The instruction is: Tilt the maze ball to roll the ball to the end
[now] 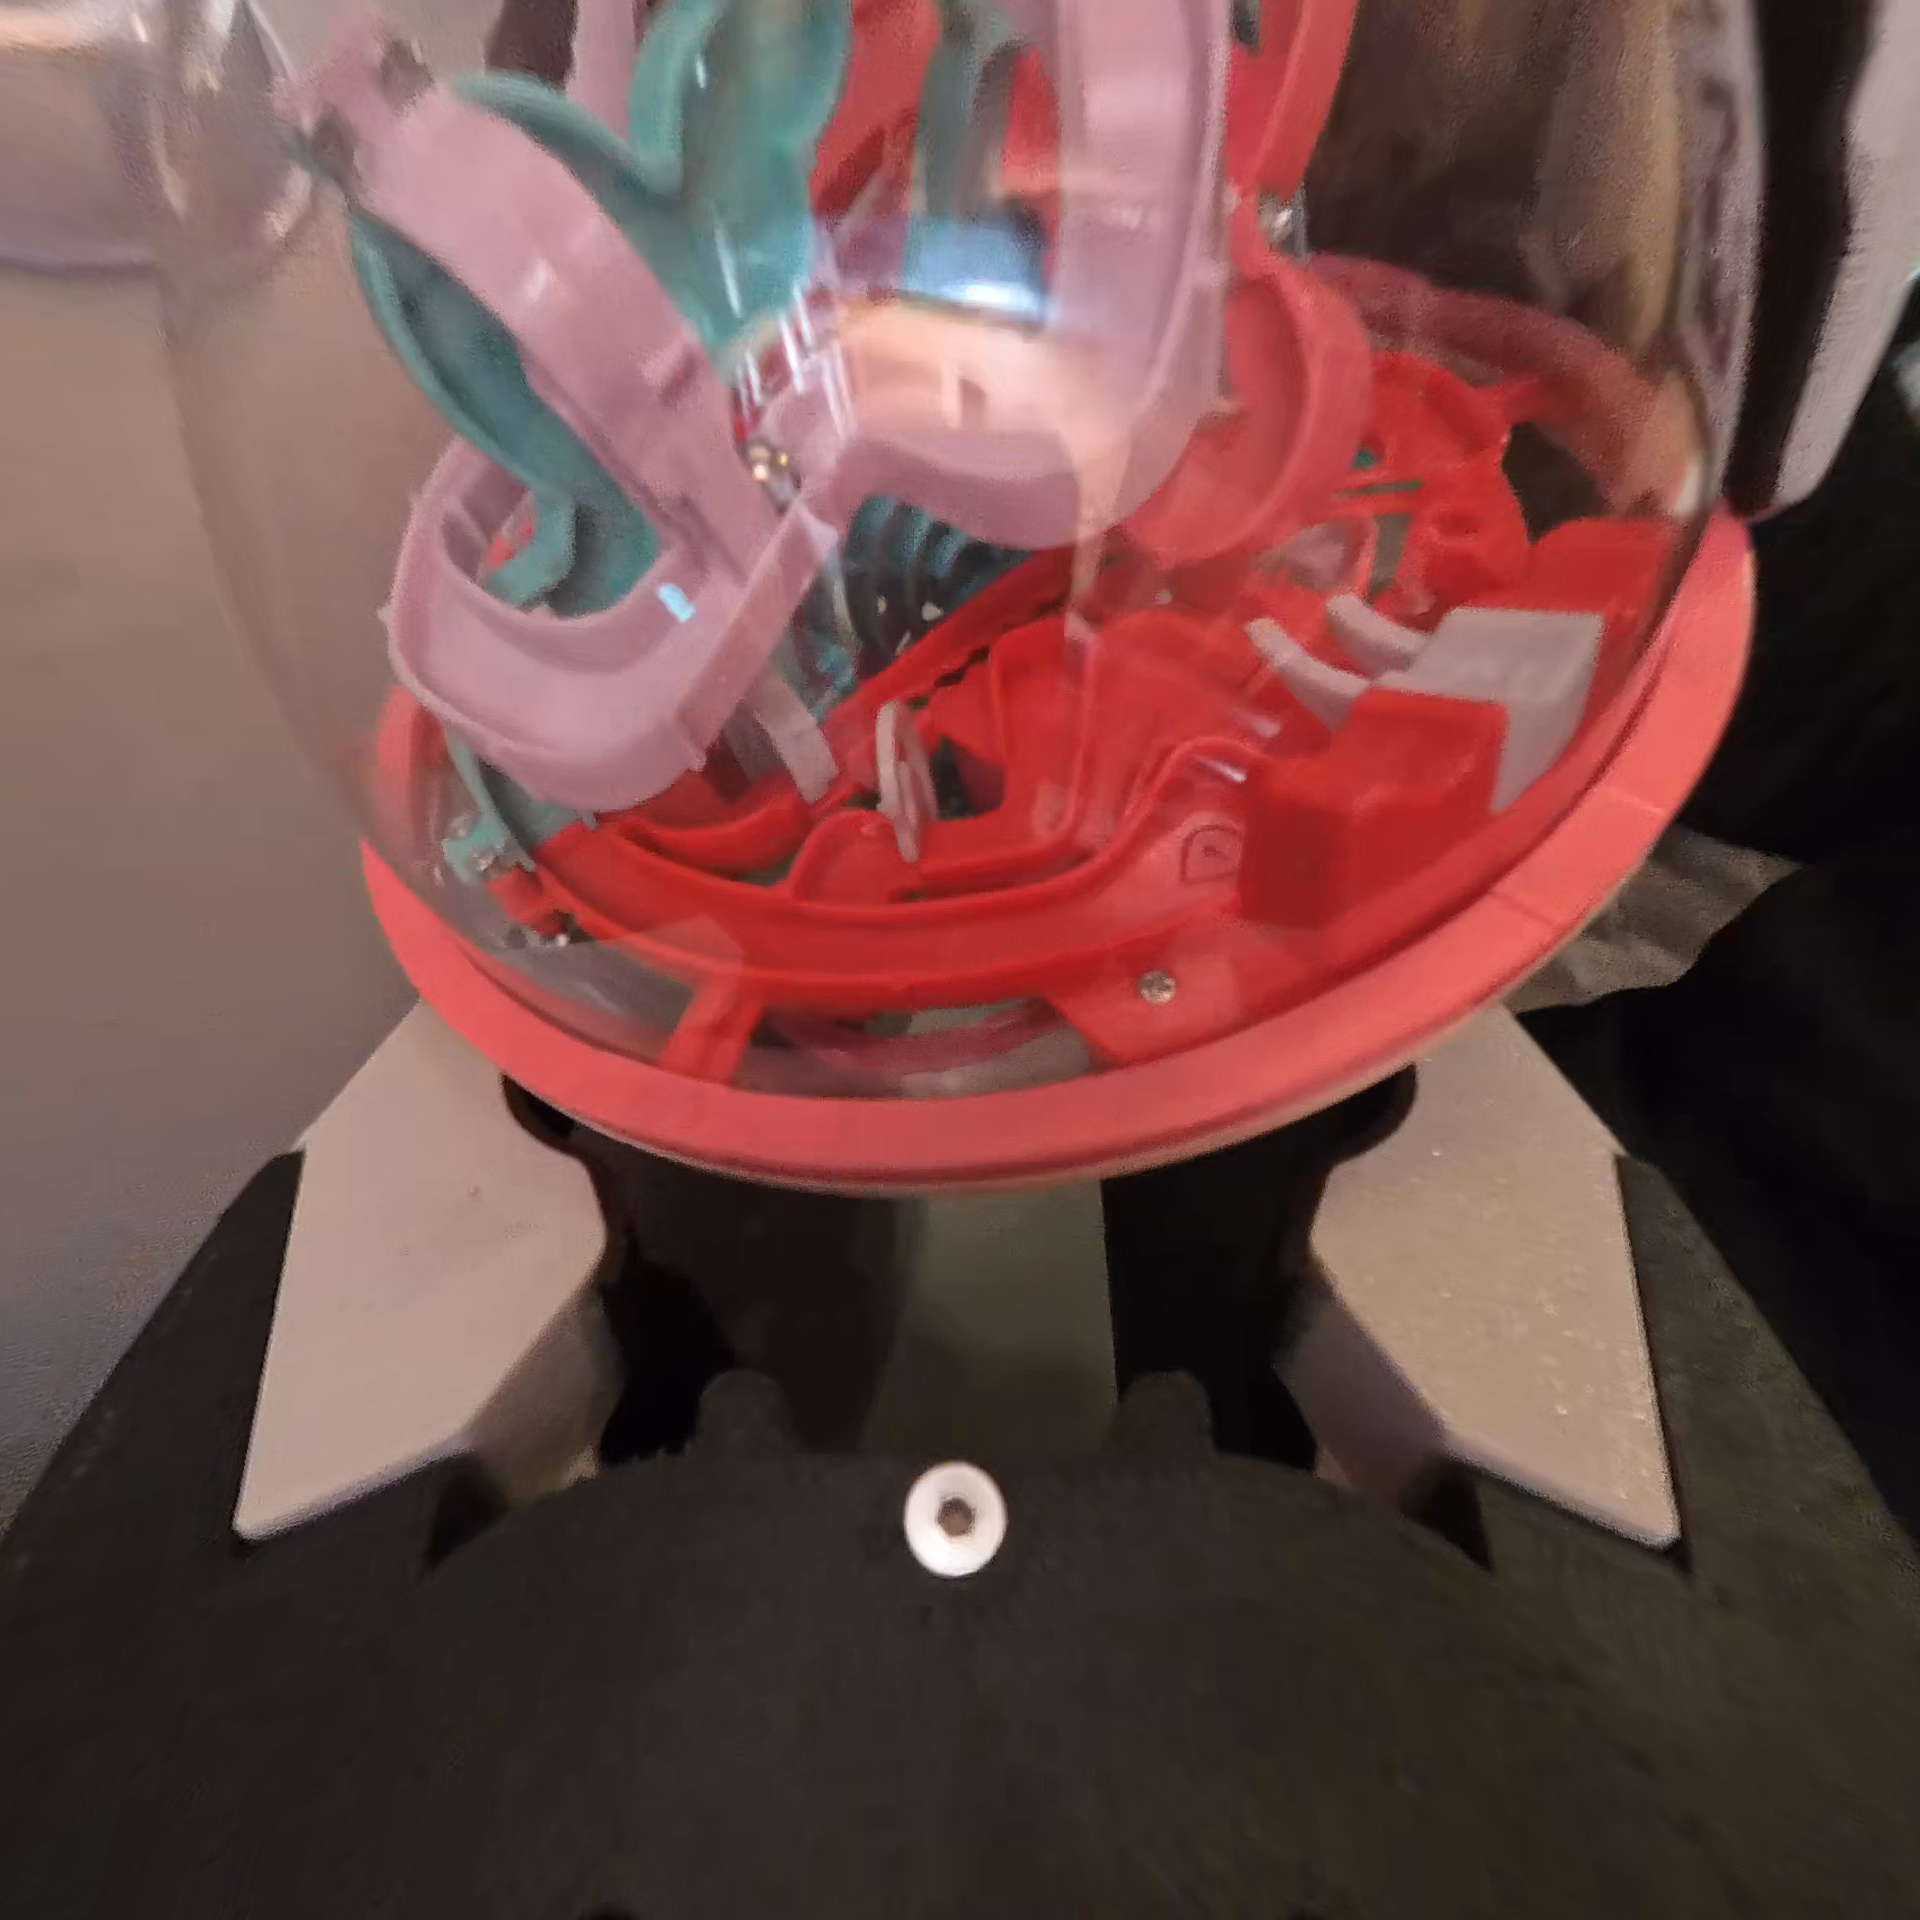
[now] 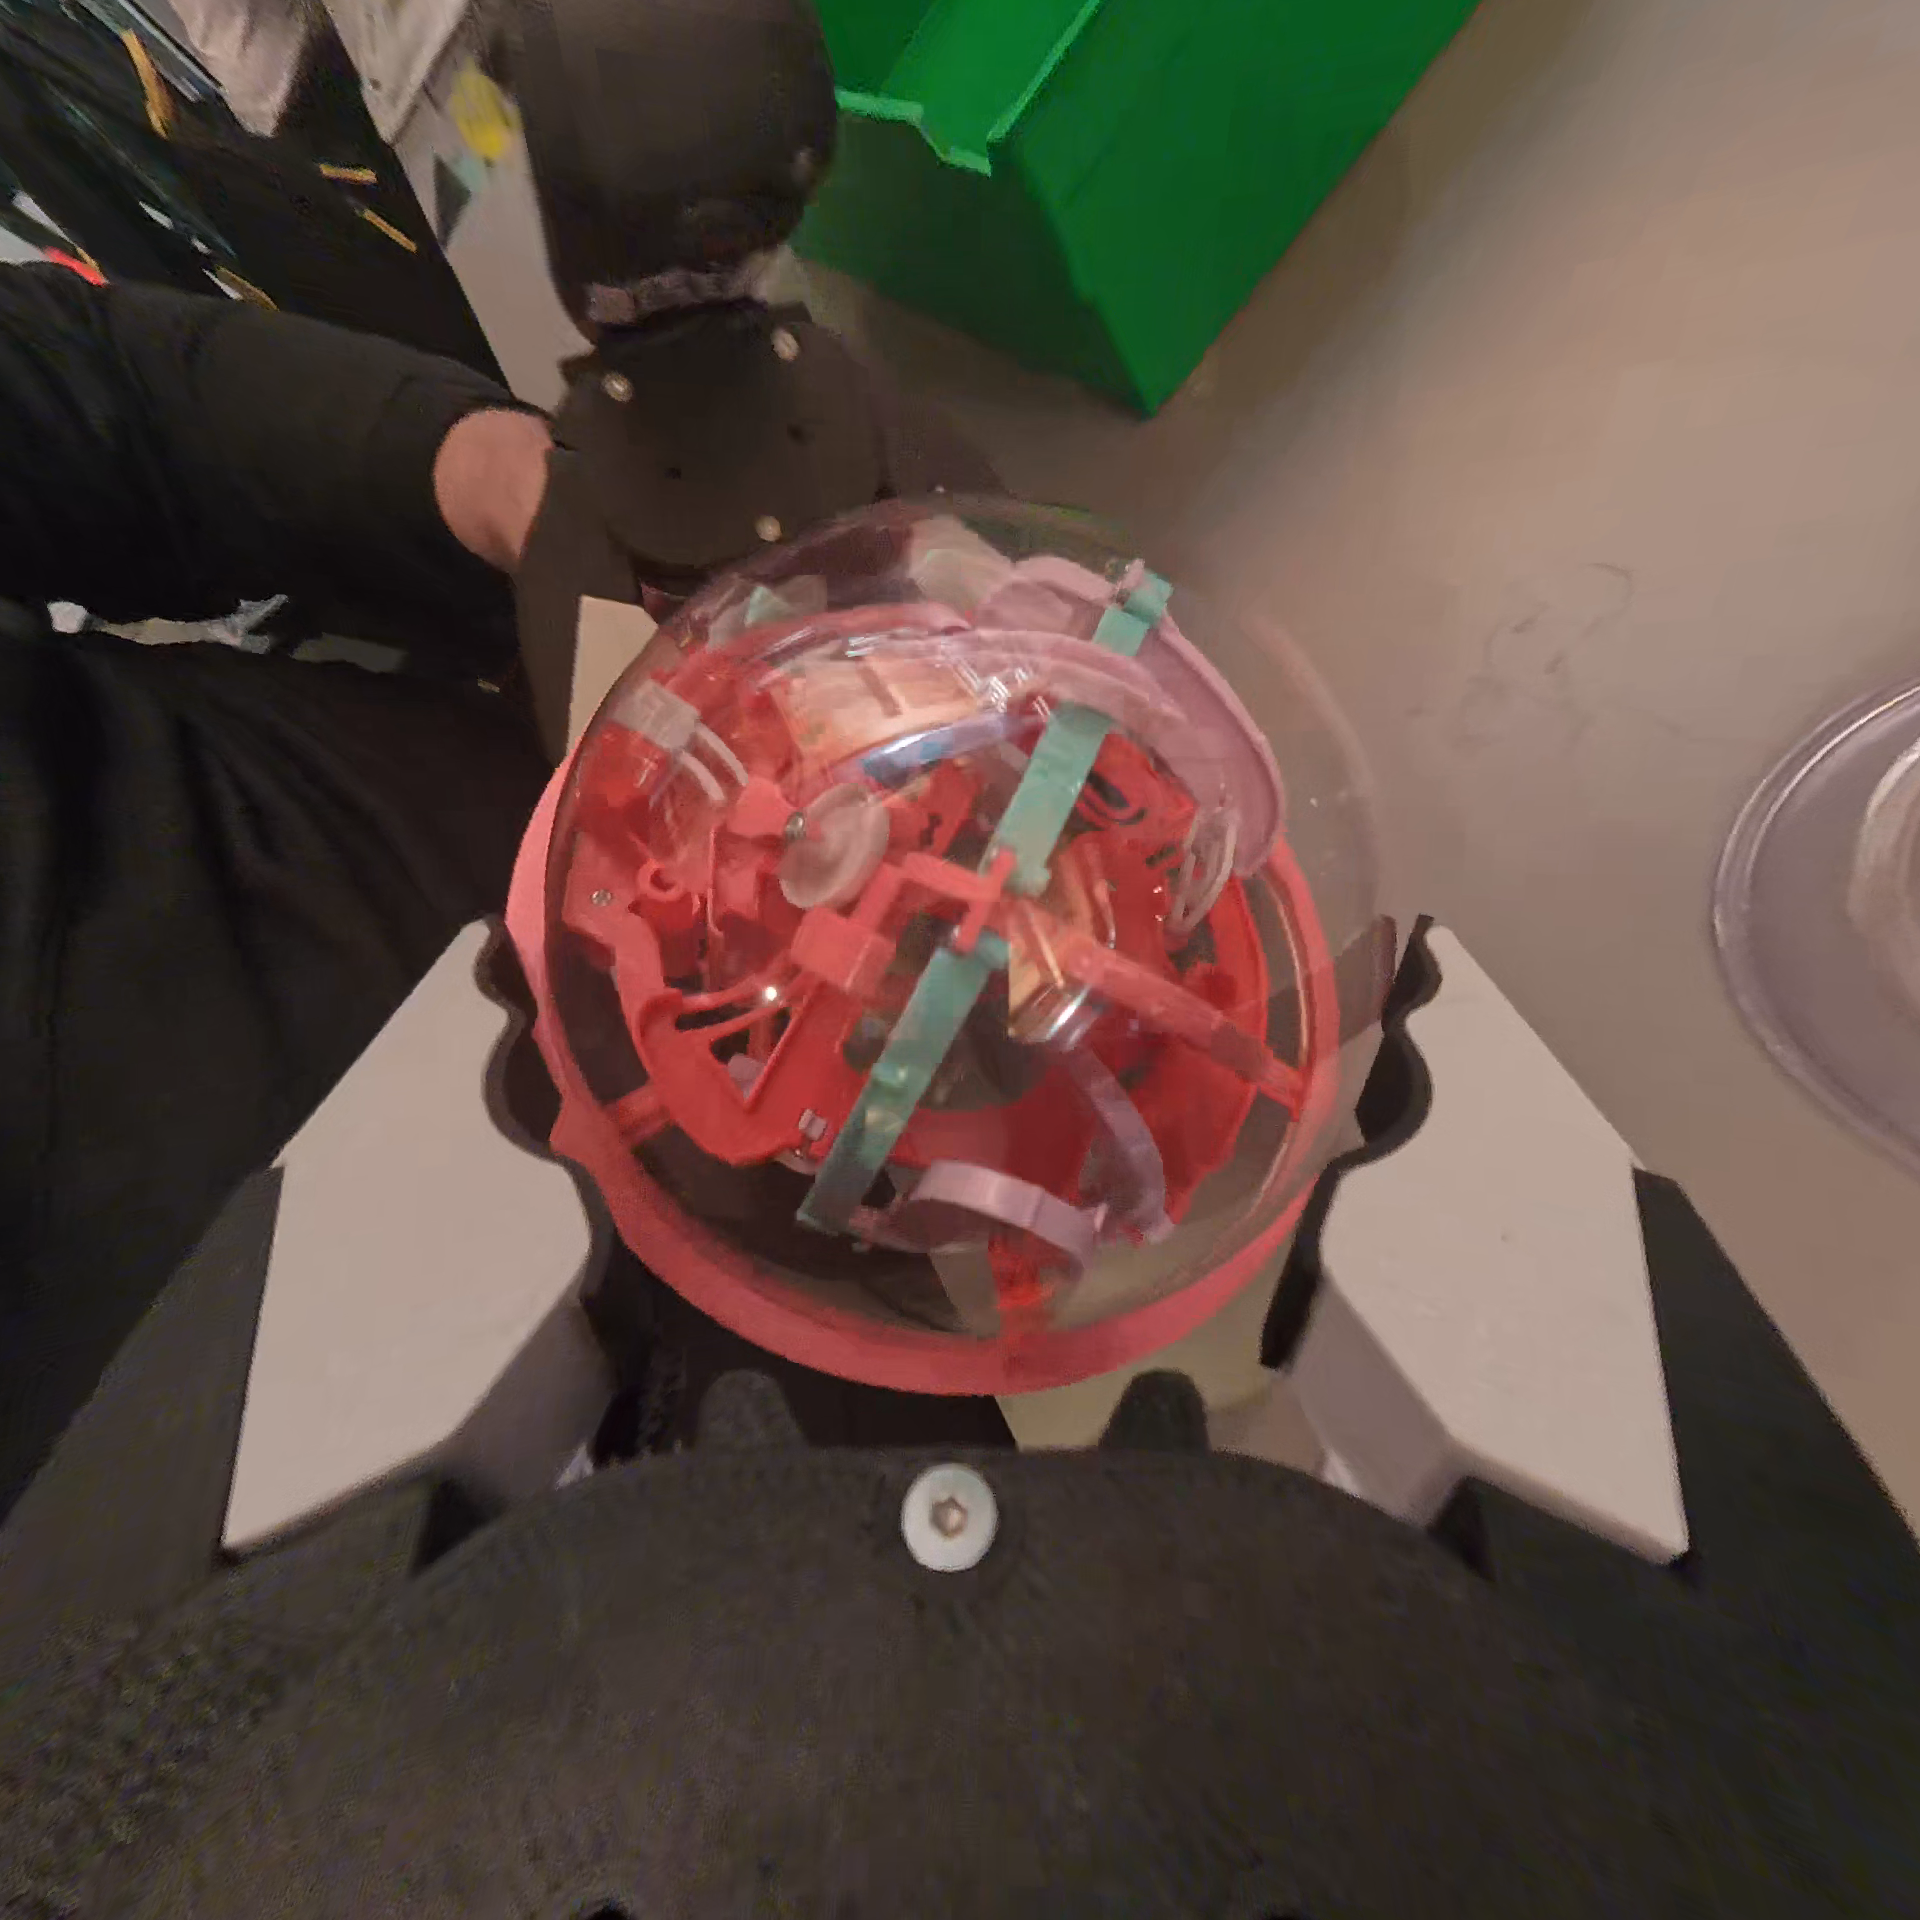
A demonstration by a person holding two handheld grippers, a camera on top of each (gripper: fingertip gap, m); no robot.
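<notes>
The maze ball (image 2: 925, 935) was held off the surface (image 2: 1558, 520) between both tongs: the right tongs (image 2: 935, 1091) pinched its red equator band, and the left tongs (image 1: 956, 1101) gripped the same band from the opposite side. The small steel ball could not be made out. Tilting would likely go best slowly, both wrists turning together, grip pressure even

The clear plastic maze sphere with a red equator ring (image 1: 1039, 644) runs off the top edge at twelve o'clock in the left wrist view, motion-blurred throughout. Its small rolling ball cannot be picked out among the tracks. In the right wrist view, a clear round plastic dish (image 2: 1829, 914) is cut at three o'clock, and a green plastic bin (image 2: 1122, 177) at twelve.
</notes>
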